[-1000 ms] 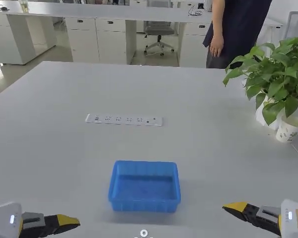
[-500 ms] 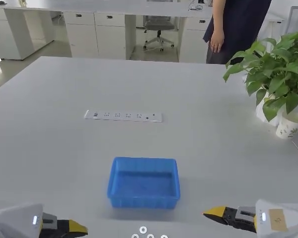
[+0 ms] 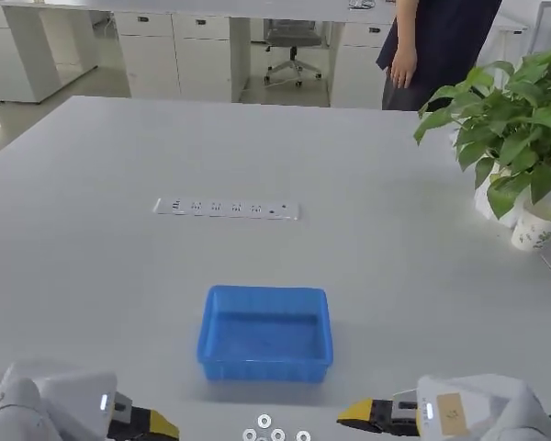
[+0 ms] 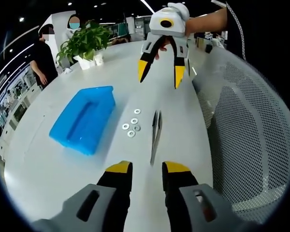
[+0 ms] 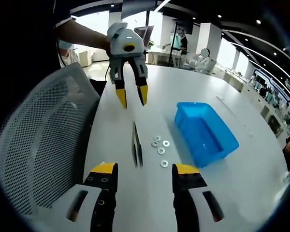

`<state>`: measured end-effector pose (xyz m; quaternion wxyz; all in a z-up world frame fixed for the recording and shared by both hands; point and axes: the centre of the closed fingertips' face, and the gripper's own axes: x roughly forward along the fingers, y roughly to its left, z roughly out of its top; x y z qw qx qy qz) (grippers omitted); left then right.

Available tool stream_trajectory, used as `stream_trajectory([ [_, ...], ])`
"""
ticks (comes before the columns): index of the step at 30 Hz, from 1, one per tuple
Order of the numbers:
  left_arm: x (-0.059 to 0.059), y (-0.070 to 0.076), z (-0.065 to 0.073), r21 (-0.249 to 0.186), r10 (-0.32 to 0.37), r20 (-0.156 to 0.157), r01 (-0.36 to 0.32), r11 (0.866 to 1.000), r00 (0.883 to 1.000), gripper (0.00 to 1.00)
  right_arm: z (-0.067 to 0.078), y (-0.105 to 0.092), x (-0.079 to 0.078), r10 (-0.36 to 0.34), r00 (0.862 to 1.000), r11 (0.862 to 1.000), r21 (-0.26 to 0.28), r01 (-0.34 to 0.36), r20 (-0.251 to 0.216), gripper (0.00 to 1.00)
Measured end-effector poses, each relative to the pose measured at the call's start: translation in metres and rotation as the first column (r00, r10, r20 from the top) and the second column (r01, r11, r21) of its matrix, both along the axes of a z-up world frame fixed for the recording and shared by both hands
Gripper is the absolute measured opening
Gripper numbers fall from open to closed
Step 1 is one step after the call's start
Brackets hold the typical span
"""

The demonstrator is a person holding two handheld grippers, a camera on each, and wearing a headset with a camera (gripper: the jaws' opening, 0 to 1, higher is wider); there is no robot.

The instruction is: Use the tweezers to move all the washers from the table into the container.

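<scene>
Five washers [image 4: 134,121] loose on the bench [image 3: 395,276], at 6 o'clock of the blue container [image 3: 264,366], tweezers [image 4: 155,135] lying beside them, left claw [image 4: 147,169] narrowly parted, right claw [image 5: 145,170] wider, both empty.

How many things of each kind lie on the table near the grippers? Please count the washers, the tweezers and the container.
Washers: 5
Tweezers: 1
Blue container: 1
Total: 7
</scene>
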<state>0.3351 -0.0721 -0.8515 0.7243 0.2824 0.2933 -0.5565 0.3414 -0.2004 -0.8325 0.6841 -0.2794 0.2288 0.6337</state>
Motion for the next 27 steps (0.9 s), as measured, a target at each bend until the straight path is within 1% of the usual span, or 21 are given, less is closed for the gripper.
stream_trajectory([
  [3,0.000,-0.002,-0.005,0.015,-0.019,-0.007,0.019,1.000,1.000,0.26,-0.004,0.005,-0.001,0.020,1.000,1.000,-0.004,-0.019,0.004,0.45],
  [9,0.002,-0.006,-0.013,0.033,-0.052,-0.017,0.053,0.998,0.999,0.22,-0.012,0.014,-0.004,0.058,0.998,0.998,-0.009,-0.058,-0.004,0.41],
  [14,0.002,-0.009,-0.019,0.052,-0.081,-0.037,0.083,0.995,0.996,0.18,-0.016,0.021,-0.003,0.080,0.997,0.997,-0.007,-0.080,-0.011,0.39],
  [16,0.002,-0.009,-0.022,0.063,-0.091,-0.046,0.093,0.994,0.995,0.17,-0.018,0.025,-0.002,0.089,0.996,0.996,-0.007,-0.089,-0.006,0.38],
  [21,0.001,-0.012,-0.025,0.070,-0.108,-0.062,0.112,0.991,0.992,0.15,-0.022,0.033,-0.002,0.117,0.993,0.993,-0.013,-0.117,-0.005,0.36],
  [27,0.000,-0.014,-0.030,0.086,-0.126,-0.071,0.132,0.988,0.989,0.11,-0.031,0.040,-0.001,0.139,0.990,0.990,-0.031,-0.139,-0.001,0.34],
])
